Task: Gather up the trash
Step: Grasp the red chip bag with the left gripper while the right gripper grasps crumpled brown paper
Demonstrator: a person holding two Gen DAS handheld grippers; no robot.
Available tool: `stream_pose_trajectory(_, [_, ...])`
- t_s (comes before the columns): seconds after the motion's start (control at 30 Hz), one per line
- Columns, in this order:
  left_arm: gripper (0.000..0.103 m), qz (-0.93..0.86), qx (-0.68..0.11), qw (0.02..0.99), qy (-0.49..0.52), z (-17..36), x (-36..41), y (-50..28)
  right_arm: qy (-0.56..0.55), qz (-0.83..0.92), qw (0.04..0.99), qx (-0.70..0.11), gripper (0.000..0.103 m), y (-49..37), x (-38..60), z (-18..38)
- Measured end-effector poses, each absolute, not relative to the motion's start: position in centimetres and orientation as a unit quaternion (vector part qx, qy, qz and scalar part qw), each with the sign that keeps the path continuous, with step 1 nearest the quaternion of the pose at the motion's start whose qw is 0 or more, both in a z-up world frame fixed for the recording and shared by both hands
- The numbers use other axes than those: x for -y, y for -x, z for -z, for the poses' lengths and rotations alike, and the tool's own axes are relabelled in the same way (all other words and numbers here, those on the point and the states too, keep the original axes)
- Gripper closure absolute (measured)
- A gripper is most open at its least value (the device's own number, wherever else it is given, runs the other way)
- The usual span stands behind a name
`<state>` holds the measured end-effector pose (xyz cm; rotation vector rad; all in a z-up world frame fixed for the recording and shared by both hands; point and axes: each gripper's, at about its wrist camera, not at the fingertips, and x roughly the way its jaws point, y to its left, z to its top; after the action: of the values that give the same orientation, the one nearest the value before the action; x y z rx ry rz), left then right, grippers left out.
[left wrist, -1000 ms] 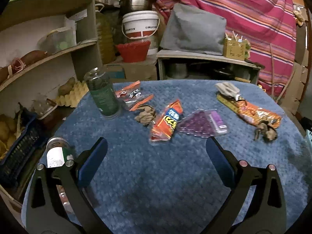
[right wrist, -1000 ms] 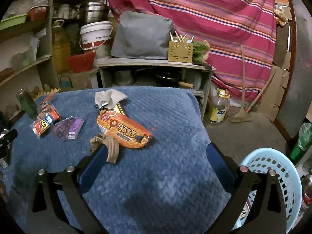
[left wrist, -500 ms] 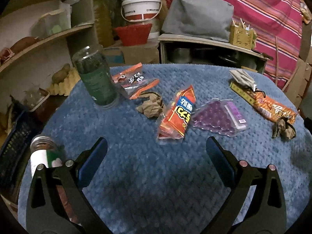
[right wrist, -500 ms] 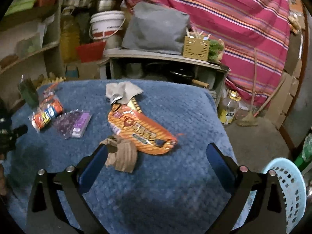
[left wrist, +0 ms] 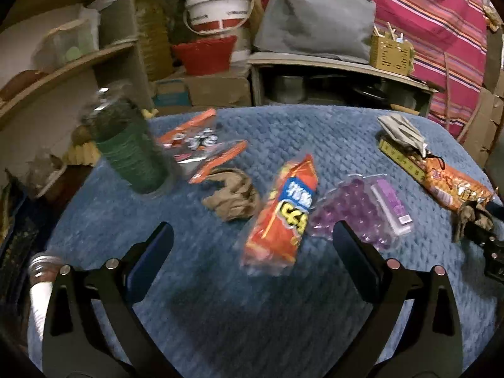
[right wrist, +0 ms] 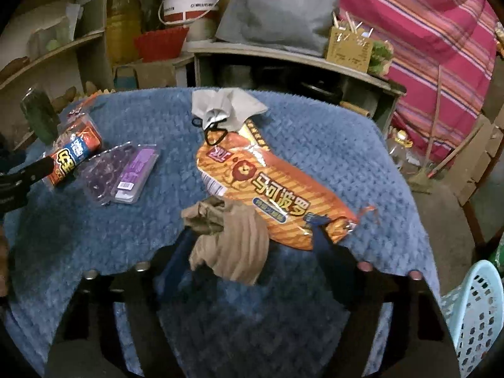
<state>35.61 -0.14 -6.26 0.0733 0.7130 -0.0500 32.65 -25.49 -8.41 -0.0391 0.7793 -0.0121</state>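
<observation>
A pale blue perforated plastic basket [right wrist: 472,315] stands off the bench's edge at four o'clock in the right wrist view; its inside is cut off by the frame, so its contents cannot be told. A green-filled clear glass jar [left wrist: 132,151] stands upright at ten o'clock in the left wrist view, with a small metal-lidded jar [left wrist: 41,271] at eight o'clock by the edge of the blue quilted bench [left wrist: 252,321].

The left tool [left wrist: 252,252] is released — its blue fingers [left wrist: 151,258] spread wide, holding nothing — and hangs above the bench just short of the red and blue snack packet [left wrist: 283,214]. The right tool [right wrist: 249,252] is also spread wide; a crumpled brown paper wad [right wrist: 230,242] lies between its fingers, but whether they touch it cannot be told.

The red and blue snack packet lies flat, long axis running from seven to one o'clock. Beside it at its right lies a clear purple blister pack [left wrist: 362,208]; at its left, a second crumpled brown paper [left wrist: 233,195]. The large orange striped snack bag [right wrist: 271,189] lies flat in the right wrist view, long axis from eleven to four o'clock, its near edge just beside the wad — a grey face mask [right wrist: 226,107] rests at its far end.
</observation>
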Motion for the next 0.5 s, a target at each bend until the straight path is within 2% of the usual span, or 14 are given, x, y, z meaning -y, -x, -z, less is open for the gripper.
stream_pose_trajectory(0.17, [0.006, 0.026, -0.368, 0.928, -0.056, 7.2, 1.1, -37.0, 0.009, -0.016, 0.924, -0.383, 0.055, -33.0, 25.3, 8.5])
stream_pose_trajectory(0.2, [0.009, 0.026, -0.374, 0.925, -0.058, 7.4, 1.2, -37.3, 0.007, -0.022, 0.924, -0.382, 0.060, -33.1, 25.3, 8.5])
stream_pose_trajectory(0.23, [0.012, 0.025, -0.379, 0.923, -0.060, 7.6, 1.3, -37.5, 0.008, -0.022, 0.924, -0.383, 0.060, -33.1, 25.2, 8.5])
stream_pose_trajectory(0.3, [0.025, 0.031, -0.393, 0.917, -0.059, 8.0, 1.4, -38.0, 0.005, -0.026, 0.924, -0.382, 0.062, -33.0, 25.3, 8.5])
stream_pose_trajectory(0.37, [0.034, 0.044, -0.398, 0.915, -0.045, 8.2, 1.0, -38.0, -0.003, -0.031, 0.925, -0.379, 0.062, -32.7, 25.6, 8.4])
stream_pose_trajectory(0.4, [0.044, 0.049, -0.398, 0.915, -0.037, 8.2, 0.8, -37.9, -0.006, -0.032, 0.925, -0.378, 0.062, -32.6, 25.7, 8.3])
stream_pose_trajectory(0.47, [0.058, 0.064, -0.402, 0.913, -0.026, 8.3, 0.6, -37.9, -0.011, -0.033, 0.926, -0.375, 0.062, -32.3, 26.0, 8.1])
stream_pose_trajectory(0.5, [0.058, 0.067, -0.402, 0.913, -0.024, 8.3, 0.6, -37.8, -0.011, -0.033, 0.927, -0.374, 0.062, -32.1, 26.1, 8.0])
